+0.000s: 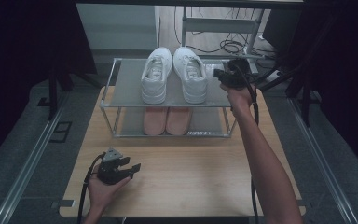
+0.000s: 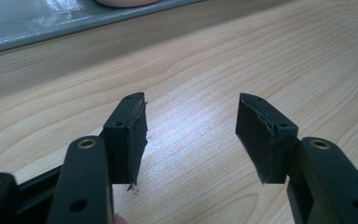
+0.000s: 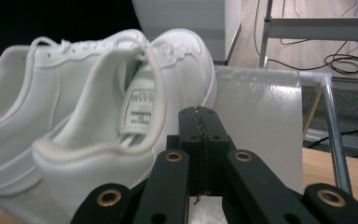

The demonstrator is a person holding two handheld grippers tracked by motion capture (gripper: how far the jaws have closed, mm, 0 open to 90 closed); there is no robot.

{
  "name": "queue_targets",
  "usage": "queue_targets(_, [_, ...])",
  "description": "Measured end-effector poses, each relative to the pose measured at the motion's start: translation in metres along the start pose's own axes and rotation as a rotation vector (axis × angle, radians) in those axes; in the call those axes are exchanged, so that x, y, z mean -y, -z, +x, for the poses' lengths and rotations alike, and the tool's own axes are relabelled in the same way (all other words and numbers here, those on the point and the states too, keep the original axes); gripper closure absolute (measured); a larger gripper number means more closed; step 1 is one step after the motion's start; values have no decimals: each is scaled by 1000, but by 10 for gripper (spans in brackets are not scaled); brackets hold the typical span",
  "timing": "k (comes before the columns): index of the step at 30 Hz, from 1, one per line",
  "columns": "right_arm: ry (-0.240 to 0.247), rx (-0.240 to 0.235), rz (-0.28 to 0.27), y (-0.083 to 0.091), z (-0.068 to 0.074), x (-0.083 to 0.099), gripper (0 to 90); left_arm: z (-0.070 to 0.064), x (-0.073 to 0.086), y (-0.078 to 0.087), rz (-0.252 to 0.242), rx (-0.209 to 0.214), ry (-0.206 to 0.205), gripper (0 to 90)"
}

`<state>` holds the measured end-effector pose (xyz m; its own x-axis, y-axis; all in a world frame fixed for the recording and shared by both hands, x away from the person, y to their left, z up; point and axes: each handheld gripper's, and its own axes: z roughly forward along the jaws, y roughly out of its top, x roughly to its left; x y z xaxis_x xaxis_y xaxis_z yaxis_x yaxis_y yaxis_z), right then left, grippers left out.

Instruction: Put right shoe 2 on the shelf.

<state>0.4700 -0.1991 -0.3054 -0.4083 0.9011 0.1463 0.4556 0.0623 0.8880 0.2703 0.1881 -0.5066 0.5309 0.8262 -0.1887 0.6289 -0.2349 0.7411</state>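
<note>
Two white sneakers [image 1: 156, 74] [image 1: 191, 73] stand side by side on the top shelf of a small metal shoe rack [image 1: 126, 86]. A pink pair [image 1: 167, 120] lies on the lower shelf. My right gripper [image 1: 220, 73] hovers over the shelf's right end, just right of the right white sneaker [image 3: 116, 135], with its jaws shut on nothing. Resting in a hand near the table's front left, my left gripper [image 1: 133, 169] stands open over bare wood [image 2: 191, 135].
The wooden table [image 1: 191, 177] has free room in front of the rack. Dark curtains hang on both sides. Cables [image 1: 230, 45] and a metal frame lie on the floor behind the rack.
</note>
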Motion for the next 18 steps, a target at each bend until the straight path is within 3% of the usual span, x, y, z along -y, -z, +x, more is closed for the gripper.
queue_targets(8, [23,-32,38,-1,-1,21,892,-1,0,0,3,-1,-3,437])
queue_targets(18, [56,-50,101,-15,5,42,892,-2,1,-1,6,1,1,437])
